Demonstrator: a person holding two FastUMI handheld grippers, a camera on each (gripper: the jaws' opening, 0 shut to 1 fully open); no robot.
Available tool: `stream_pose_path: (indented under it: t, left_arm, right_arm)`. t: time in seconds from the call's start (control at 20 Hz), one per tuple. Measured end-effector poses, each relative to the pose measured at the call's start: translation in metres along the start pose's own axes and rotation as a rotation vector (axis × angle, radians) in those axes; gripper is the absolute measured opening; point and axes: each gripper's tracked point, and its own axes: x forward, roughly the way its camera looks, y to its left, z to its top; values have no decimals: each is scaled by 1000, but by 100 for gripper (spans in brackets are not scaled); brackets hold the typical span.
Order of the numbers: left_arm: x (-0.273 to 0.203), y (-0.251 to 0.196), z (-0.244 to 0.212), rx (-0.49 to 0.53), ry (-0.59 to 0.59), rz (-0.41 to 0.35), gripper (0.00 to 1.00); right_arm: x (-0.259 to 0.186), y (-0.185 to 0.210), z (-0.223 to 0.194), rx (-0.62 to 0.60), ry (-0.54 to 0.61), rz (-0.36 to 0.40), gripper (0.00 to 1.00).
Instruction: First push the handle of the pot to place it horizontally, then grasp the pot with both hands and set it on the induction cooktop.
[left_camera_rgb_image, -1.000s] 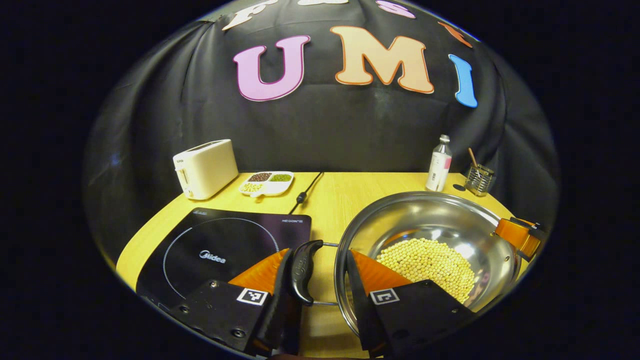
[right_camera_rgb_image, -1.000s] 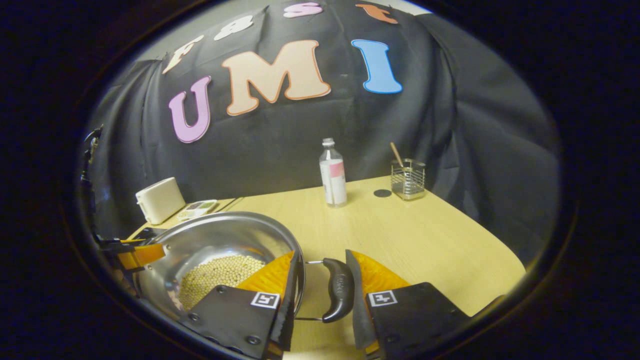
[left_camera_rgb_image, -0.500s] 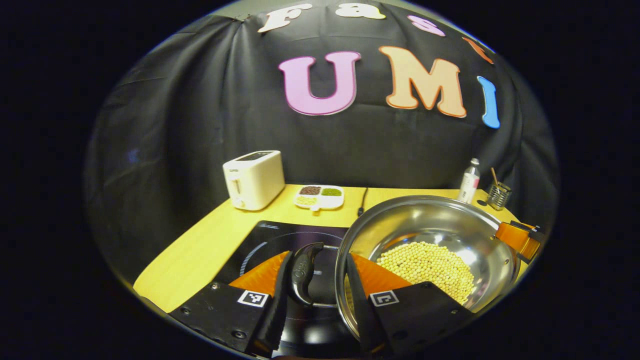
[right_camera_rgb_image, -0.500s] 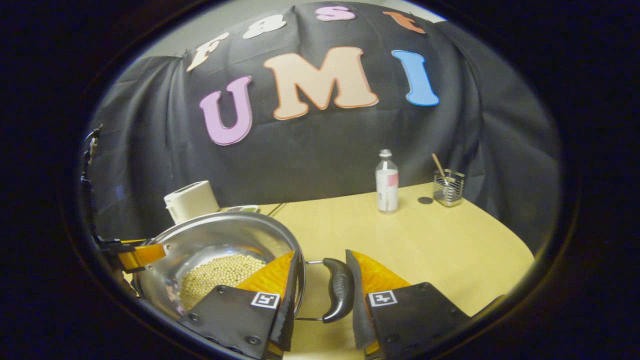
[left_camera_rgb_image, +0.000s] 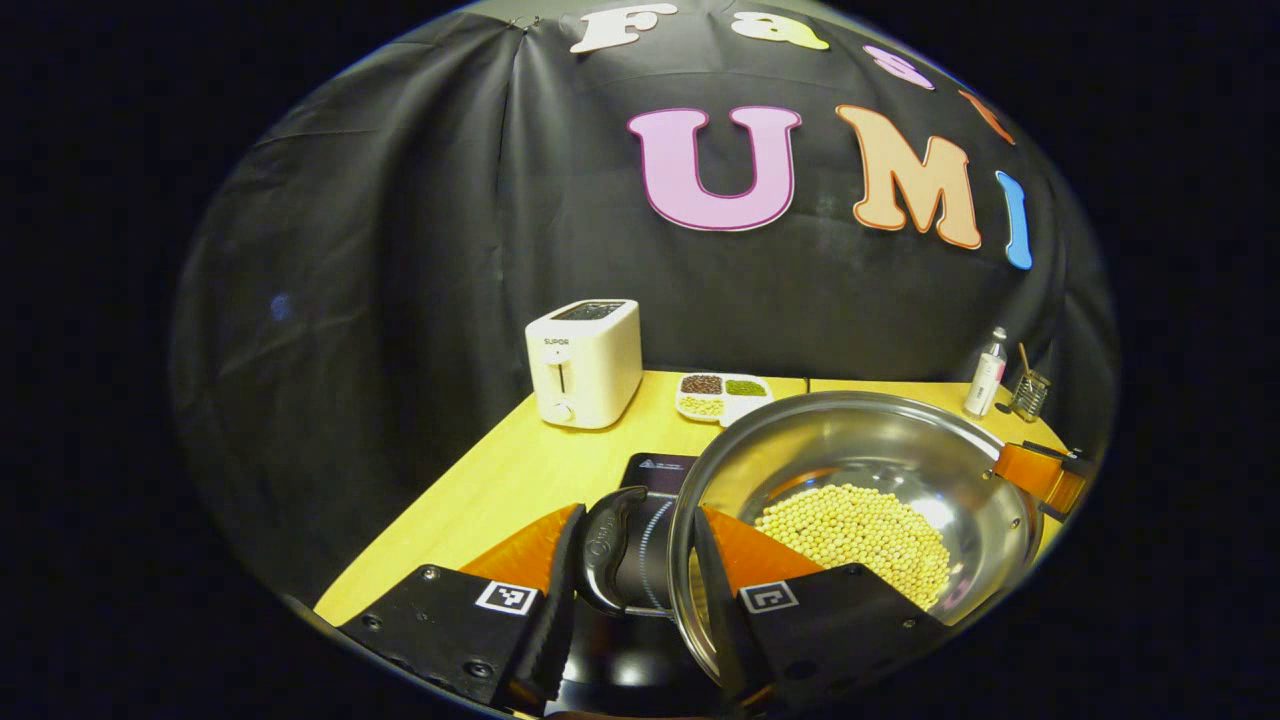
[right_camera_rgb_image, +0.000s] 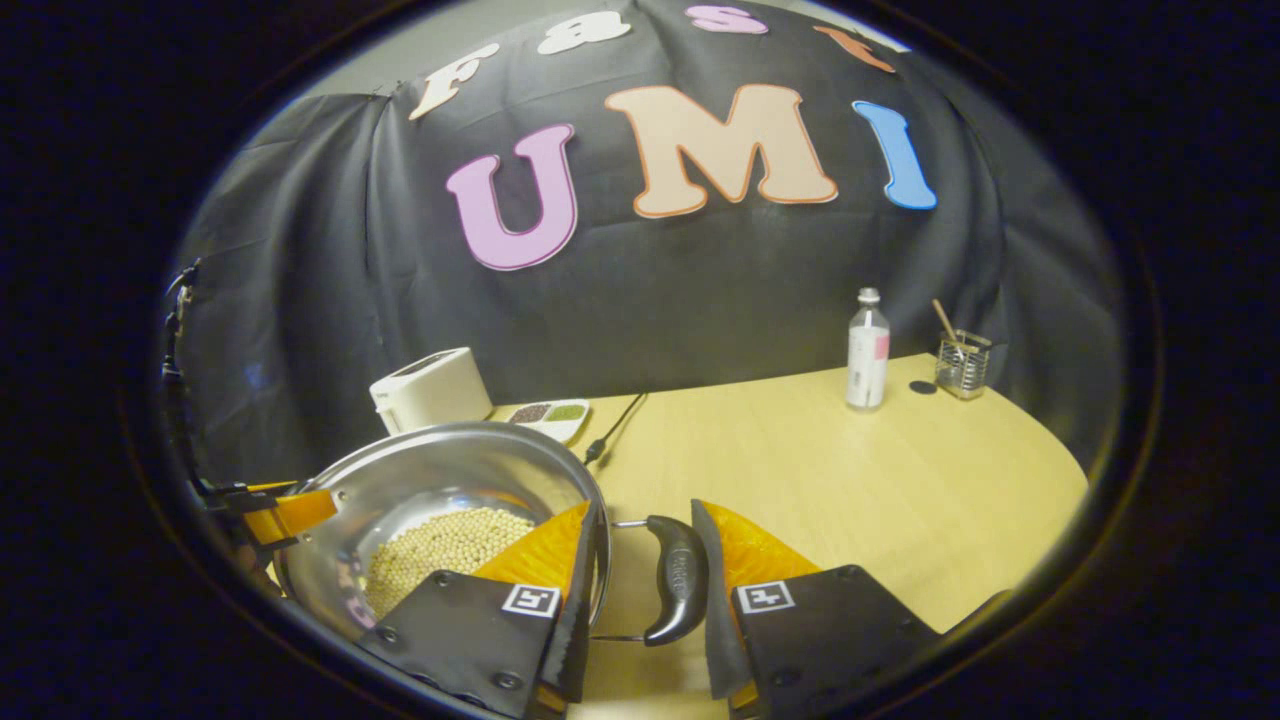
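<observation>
A steel pot (left_camera_rgb_image: 880, 450) with soybeans (left_camera_rgb_image: 850, 530) in its bottom hangs between both grippers. My left gripper (left_camera_rgb_image: 639, 508) is shut across the pot's black left handle (left_camera_rgb_image: 603, 545) and rim, one finger outside the handle and one inside the pot. Beneath that handle lies the black induction cooktop (left_camera_rgb_image: 652, 472), mostly hidden by the pot. In the right gripper view my right gripper (right_camera_rgb_image: 641, 505) is shut the same way on the pot's right handle (right_camera_rgb_image: 678, 580) and the rim of the pot (right_camera_rgb_image: 440, 480). The far gripper shows at the pot's opposite rim (left_camera_rgb_image: 1040, 475).
A white toaster (left_camera_rgb_image: 585, 362) and a divided dish of beans (left_camera_rgb_image: 722, 396) stand behind the cooktop. A power cord (right_camera_rgb_image: 612, 428) runs to the back. A bottle (right_camera_rgb_image: 867, 350) and a wire holder (right_camera_rgb_image: 962, 366) stand at the table's back right. The table's left edge (left_camera_rgb_image: 440, 500) is close.
Both grippers have carried the pot to the left, from over bare table to over the cooktop. The cooktop has slid under the pot and is now largely covered. Both grips are unchanged.
</observation>
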Motion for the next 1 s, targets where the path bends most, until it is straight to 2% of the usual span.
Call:
stream_pose_path:
  t: [0.2,0.4,0.6,0.65,0.7,0.95,1.0]
  left_arm:
    - [19,25,-13,22,9,-18,59]
    - [33,38,-5,43,-59,-21,60]
    - [55,38,1,79,-74,-8,67]
    - [57,36,3,81,-82,-11,67]
    - [59,36,5,76,-85,-14,68]
    - [61,35,4,55,-91,-18,71]
    - [61,34,2,55,-86,-19,72]
  right_arm:
    - [10,25,-10,-24,3,-22,49]
    - [18,41,-9,-48,-32,-40,49]
    - [28,43,-7,-41,-48,-66,49]
    - [29,43,-6,-42,-50,-71,43]
    - [31,42,-7,-39,-48,-72,43]
    - [33,41,-9,-43,-43,-72,43]
    - [33,40,-8,-34,-46,-67,52]
